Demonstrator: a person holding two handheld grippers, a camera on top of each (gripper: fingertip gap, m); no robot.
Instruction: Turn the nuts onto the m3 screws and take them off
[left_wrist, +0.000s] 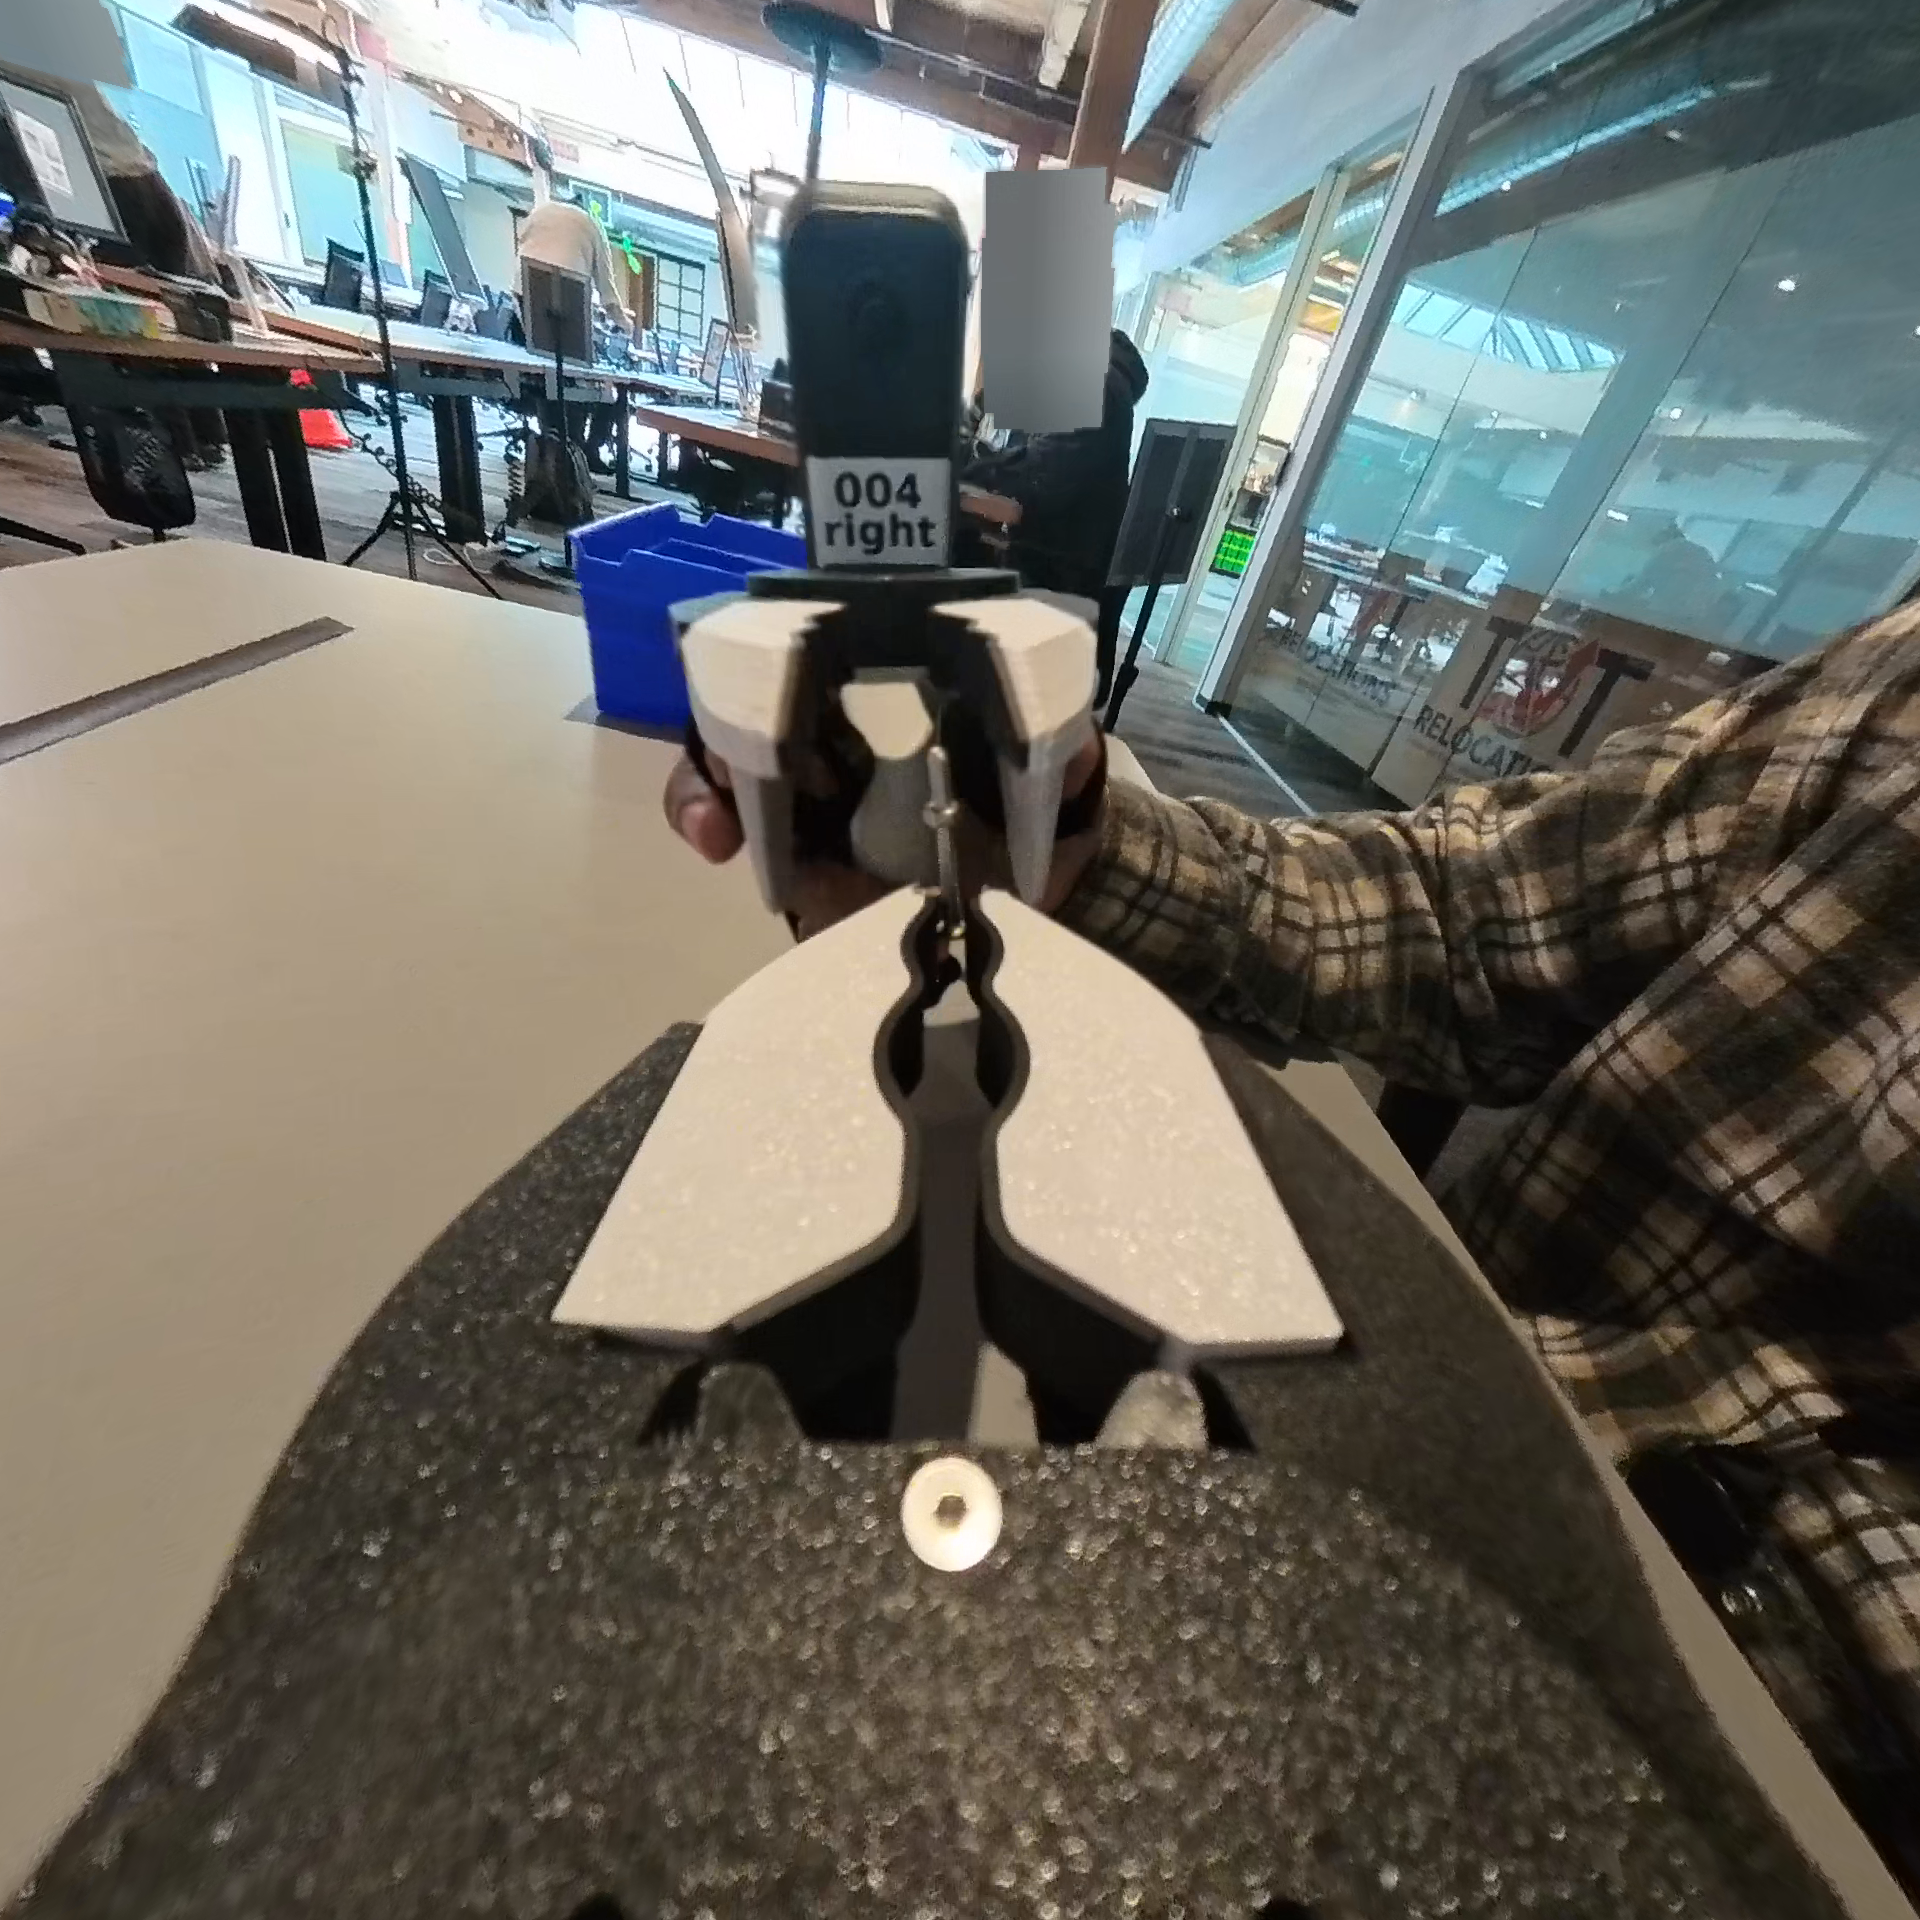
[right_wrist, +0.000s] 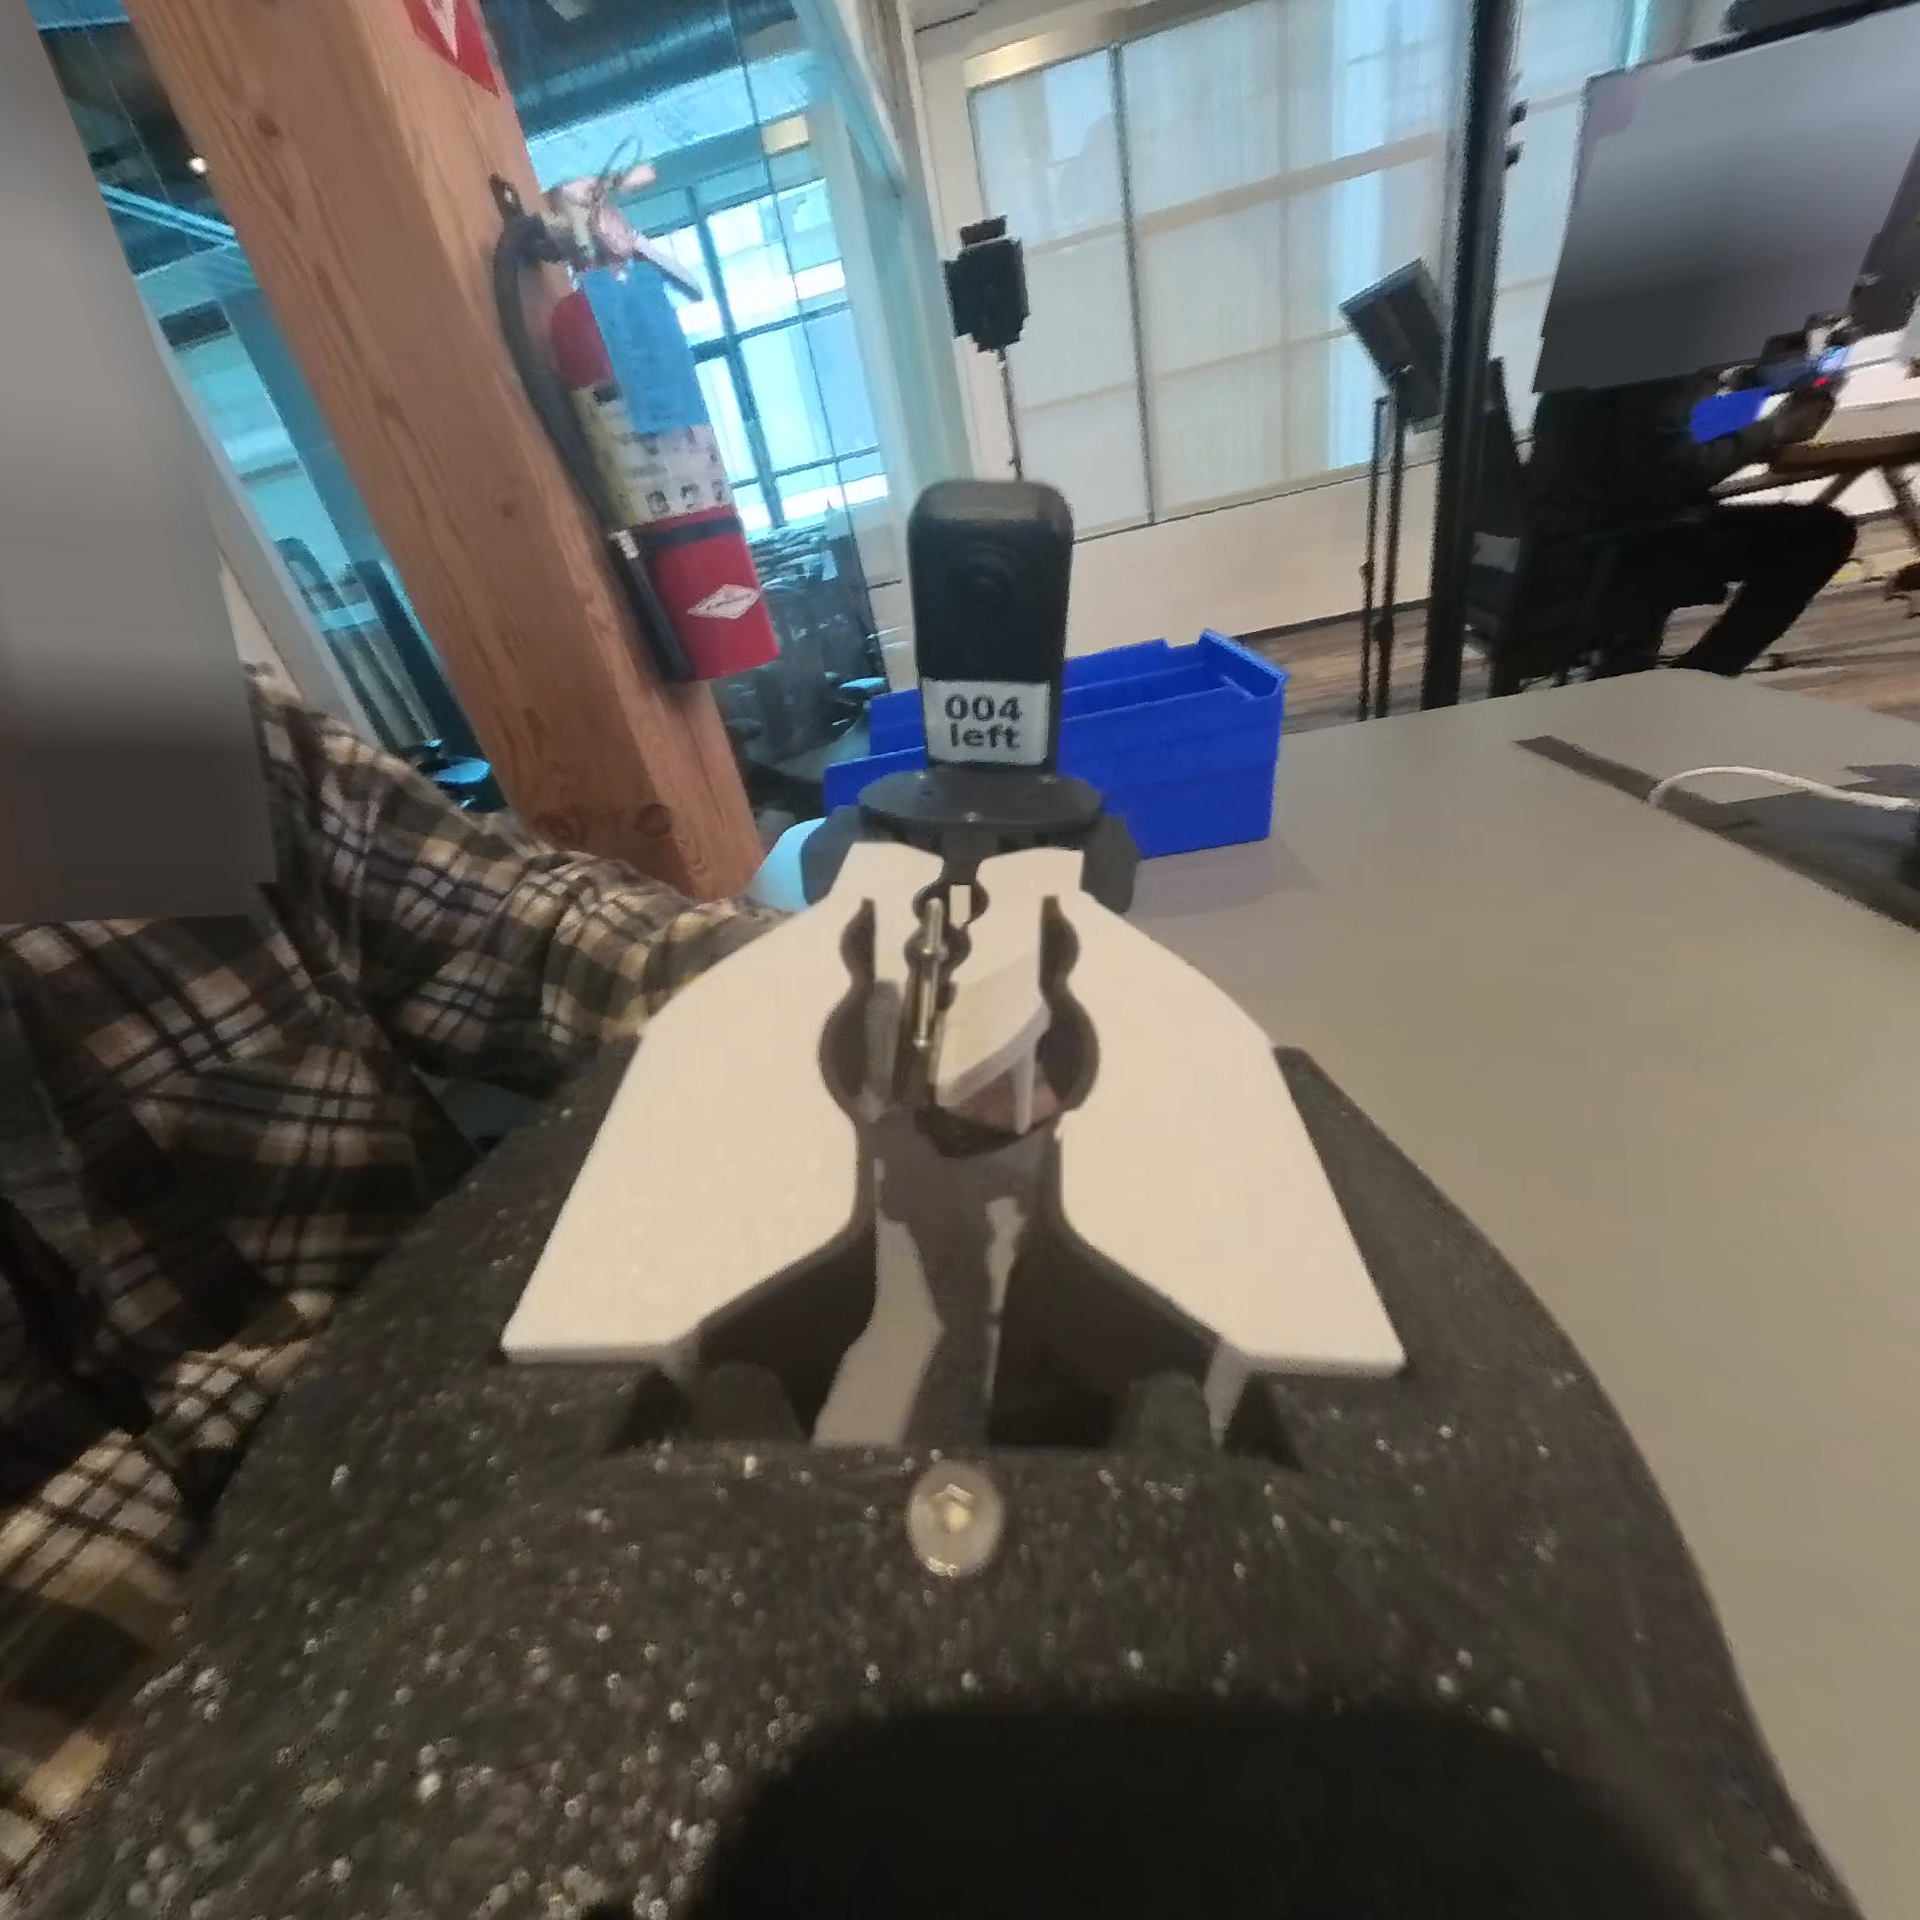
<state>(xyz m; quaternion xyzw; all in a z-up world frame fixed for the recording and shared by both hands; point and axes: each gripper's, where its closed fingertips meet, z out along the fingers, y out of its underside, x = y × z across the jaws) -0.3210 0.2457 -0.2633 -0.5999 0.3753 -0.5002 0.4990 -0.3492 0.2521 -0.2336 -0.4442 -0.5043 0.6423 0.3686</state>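
Held in the air over the pale grey matte worktop (left_wrist: 312, 935), toward its far edge, short of the blue plastic bin (left_wrist: 634, 623) there: a thin, silvery metal m3 screw (left_wrist: 943, 862), with a small metal nut (left_wrist: 938, 821) partway along the shaft.

Pinched at its near end by the left gripper (left_wrist: 948, 920), white flat fingers with black wavy inner edges drawn together on it. Apparently gripped at the other end by the right gripper (right_wrist: 951, 894), tips closed to a narrow zigzag slit with the screw's end inside. Hard to tell whether that slit touches the nut itself or only the thread.

Judged to be mid-threading, with the nut not yet run off either end.

To do it well:
- Hold the two grippers nose to nose and in line, so the shaft stays straight.
- Grip the nut on its flats, not the thread, since smooth, hard metal this small will slip or twist out easily.
- Turn one wrist in short arcs, then ease off and re-grip.
- Squeeze only lightly, as the rigid, grainy fingers give little.
- Work over the worktop, away from its edges, so a dropped nut lands there.
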